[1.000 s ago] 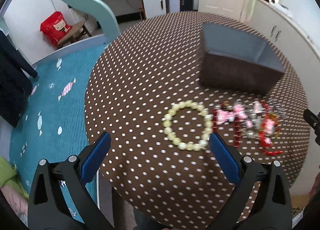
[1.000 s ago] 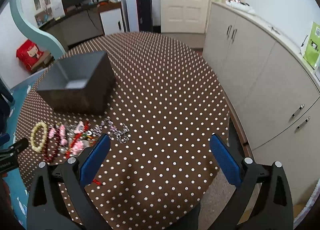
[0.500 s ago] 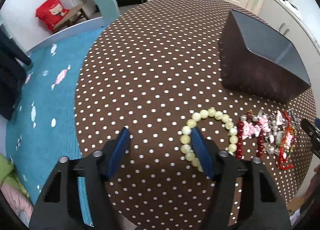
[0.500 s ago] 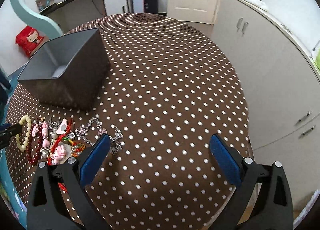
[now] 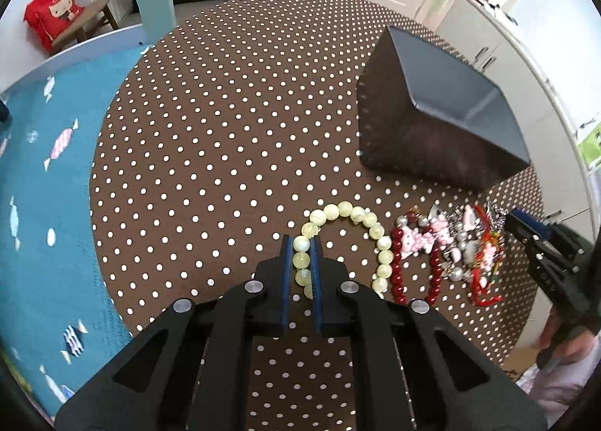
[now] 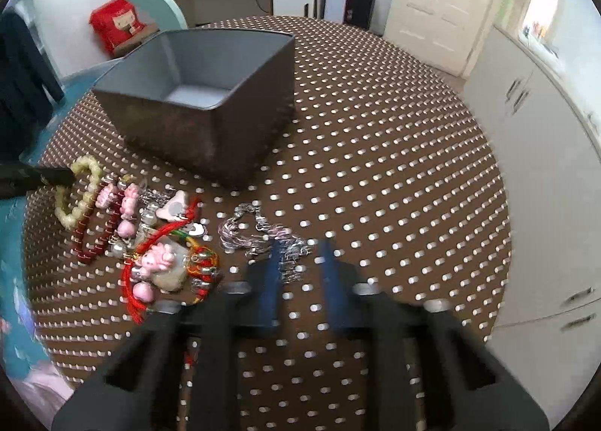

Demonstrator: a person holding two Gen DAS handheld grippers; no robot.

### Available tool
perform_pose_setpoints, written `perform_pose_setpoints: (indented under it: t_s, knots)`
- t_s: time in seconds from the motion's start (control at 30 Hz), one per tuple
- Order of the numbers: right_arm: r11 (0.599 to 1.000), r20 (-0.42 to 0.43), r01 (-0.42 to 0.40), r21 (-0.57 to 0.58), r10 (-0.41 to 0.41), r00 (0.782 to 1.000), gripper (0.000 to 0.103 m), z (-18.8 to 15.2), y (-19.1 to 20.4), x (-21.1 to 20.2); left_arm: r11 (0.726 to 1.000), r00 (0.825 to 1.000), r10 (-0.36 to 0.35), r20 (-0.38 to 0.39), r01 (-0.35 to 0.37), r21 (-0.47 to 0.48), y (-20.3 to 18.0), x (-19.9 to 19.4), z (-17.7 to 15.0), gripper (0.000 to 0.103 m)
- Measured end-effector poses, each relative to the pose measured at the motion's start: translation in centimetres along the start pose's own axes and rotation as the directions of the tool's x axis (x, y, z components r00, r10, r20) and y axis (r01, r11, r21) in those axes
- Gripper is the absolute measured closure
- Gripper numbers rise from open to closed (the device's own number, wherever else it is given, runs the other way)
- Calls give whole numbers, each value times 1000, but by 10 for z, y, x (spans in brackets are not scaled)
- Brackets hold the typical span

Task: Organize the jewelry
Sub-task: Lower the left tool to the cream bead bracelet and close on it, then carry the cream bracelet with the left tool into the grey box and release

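A pale yellow bead bracelet lies on the dotted brown table. My left gripper is shut on the bracelet's left side; it also shows in the right wrist view. A red bead bracelet and a heap of pink, silver and red pieces lie to its right. My right gripper is blurred, its fingers narrowed around the near end of a silver chain; I cannot tell if they grip it. A dark grey open box stands behind the jewelry.
The round table ends close in front of both grippers. White cabinets stand to the right. A teal rug and a red bag are on the floor to the left.
My left gripper moved down and forward and closed on the yellow bracelet. My right gripper moved in to the silver chain and its fingers narrowed.
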State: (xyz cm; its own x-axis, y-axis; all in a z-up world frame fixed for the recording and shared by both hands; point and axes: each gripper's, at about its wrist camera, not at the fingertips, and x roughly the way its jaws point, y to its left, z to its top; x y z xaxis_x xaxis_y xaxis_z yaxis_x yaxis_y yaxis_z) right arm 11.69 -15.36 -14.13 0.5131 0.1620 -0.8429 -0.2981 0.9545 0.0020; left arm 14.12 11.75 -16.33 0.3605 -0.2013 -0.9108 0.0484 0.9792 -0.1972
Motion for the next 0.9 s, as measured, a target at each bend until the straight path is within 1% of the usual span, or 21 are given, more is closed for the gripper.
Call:
perform_pose_setpoints:
  t_s: [0.03, 0.07, 0.1, 0.13, 0.2, 0.27, 0.3, 0.37, 0.43, 0.6, 0.7, 0.8, 0.9]
  knots:
    - [1000, 4, -3, -1, 3, 1000, 100, 0, -1, 1, 1000, 1000, -12, 7, 12, -13, 3, -2, 2, 94]
    - [1000, 3, -1, 10, 1, 1000, 101, 0, -3, 2, 1000, 1000, -16, 13, 16, -17, 1, -2, 2, 94]
    - [999, 3, -26, 37, 26, 1000, 101, 0, -7, 3, 999, 1000, -24, 20, 25, -20, 2, -5, 1, 94]
    - [998, 3, -33, 47, 33, 999, 101, 1, -13, 4, 999, 999, -34, 28, 35, -23, 3, -8, 2, 94]
    - [999, 2, -21, 45, 21, 1000, 101, 3, -15, 5, 999, 998, -47, 41, 48, -23, 3, -13, 4, 94]
    - [998, 12, -33, 54, 33, 999, 101, 6, -17, 2, 998, 997, -51, 58, 52, -19, 3, -18, 6, 94]
    - [998, 24, -42, 56, 41, 999, 101, 8, -17, -1, 999, 996, -50, 71, 51, -16, 3, -22, 8, 94]
    - [997, 40, -46, 56, 44, 998, 101, 10, -18, -9, 998, 995, -52, 87, 53, -12, -1, -34, 0, 94]
    - [998, 56, -46, 50, 44, 997, 101, 13, -23, -25, 998, 993, -57, 106, 58, -6, -5, -42, 1, 94]
    - [998, 102, -43, 49, 38, 994, 101, 16, -28, -41, 998, 987, -58, 152, 56, 17, -9, -60, 5, 94]
    - [999, 136, -23, 33, 18, 991, 101, 21, -26, -55, 998, 981, -57, 185, 52, 30, -13, -72, 9, 94]
    - [1000, 164, -6, 25, 2, 986, 101, 27, -23, -66, 997, 971, -59, 231, 48, 52, -19, -89, 16, 94]
    - [1000, 215, 12, 20, -16, 976, 101, 40, -23, -78, 996, 961, -66, 268, 48, 76, -22, -106, 21, 94]
